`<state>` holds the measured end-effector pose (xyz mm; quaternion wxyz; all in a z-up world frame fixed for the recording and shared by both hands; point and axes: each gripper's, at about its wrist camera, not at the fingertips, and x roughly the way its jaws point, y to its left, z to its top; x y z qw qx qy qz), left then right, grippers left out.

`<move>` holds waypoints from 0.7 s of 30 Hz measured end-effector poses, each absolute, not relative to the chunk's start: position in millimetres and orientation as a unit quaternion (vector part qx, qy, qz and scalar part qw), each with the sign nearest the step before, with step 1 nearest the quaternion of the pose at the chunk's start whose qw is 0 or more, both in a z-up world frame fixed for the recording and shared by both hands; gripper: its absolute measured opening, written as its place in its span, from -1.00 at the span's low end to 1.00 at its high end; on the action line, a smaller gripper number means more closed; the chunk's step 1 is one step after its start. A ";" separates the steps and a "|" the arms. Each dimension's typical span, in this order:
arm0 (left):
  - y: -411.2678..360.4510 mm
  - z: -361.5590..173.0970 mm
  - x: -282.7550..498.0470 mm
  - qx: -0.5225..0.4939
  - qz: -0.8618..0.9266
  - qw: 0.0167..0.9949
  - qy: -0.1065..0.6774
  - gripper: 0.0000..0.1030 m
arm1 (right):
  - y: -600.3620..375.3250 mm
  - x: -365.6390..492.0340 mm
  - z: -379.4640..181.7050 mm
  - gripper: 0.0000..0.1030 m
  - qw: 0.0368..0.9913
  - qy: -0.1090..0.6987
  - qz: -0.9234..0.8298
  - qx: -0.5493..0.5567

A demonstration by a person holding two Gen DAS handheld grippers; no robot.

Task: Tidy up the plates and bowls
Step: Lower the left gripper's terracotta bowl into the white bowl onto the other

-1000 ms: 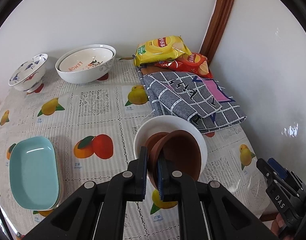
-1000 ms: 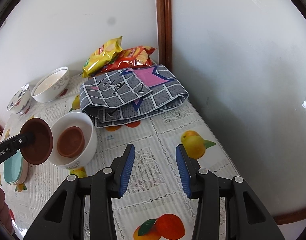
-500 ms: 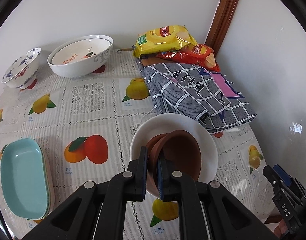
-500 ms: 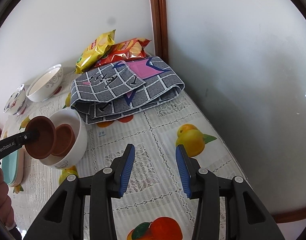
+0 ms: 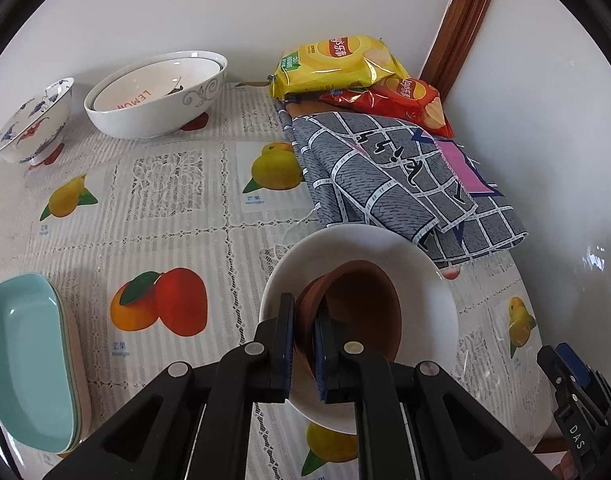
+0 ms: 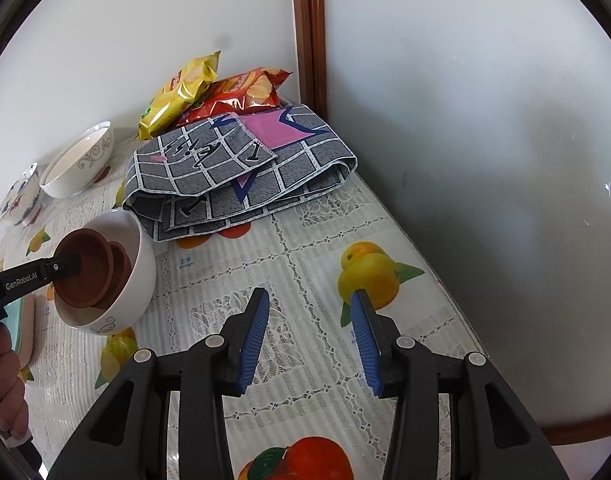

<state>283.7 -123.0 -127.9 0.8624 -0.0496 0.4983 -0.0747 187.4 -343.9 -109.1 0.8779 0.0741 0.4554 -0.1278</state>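
Fingertips of the left gripper (image 5: pixel 305 350) pinch the near rim of a brown bowl (image 5: pixel 359 312), which hangs tilted inside the white bowl (image 5: pixel 433 276), leaning over a 2nd brown bowl (image 6: pixel 121 264) nested there. Release looks to depend on settling it squarely onto that 2nd bowl. Right gripper (image 6: pixel 310 334) hovers with fingers spread and empty over the tablecloth (image 6: pixel 305 240), well apart.
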 end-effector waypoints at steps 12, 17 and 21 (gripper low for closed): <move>-126.3 -135.8 290.6 -0.066 -0.091 0.855 0.506 -0.82 | -333.8 187.5 -113.6 -0.17 0.873 0.467 -0.122 0.067; -130.0 -137.4 290.7 -0.068 -0.100 0.853 0.508 -0.81 | -329.4 187.6 -113.0 -0.15 0.873 0.469 -0.119 0.067; -133.6 -137.1 290.7 -0.061 -0.113 0.847 0.515 -0.80 | -323.7 189.1 -113.7 -0.15 0.874 0.469 -0.113 0.061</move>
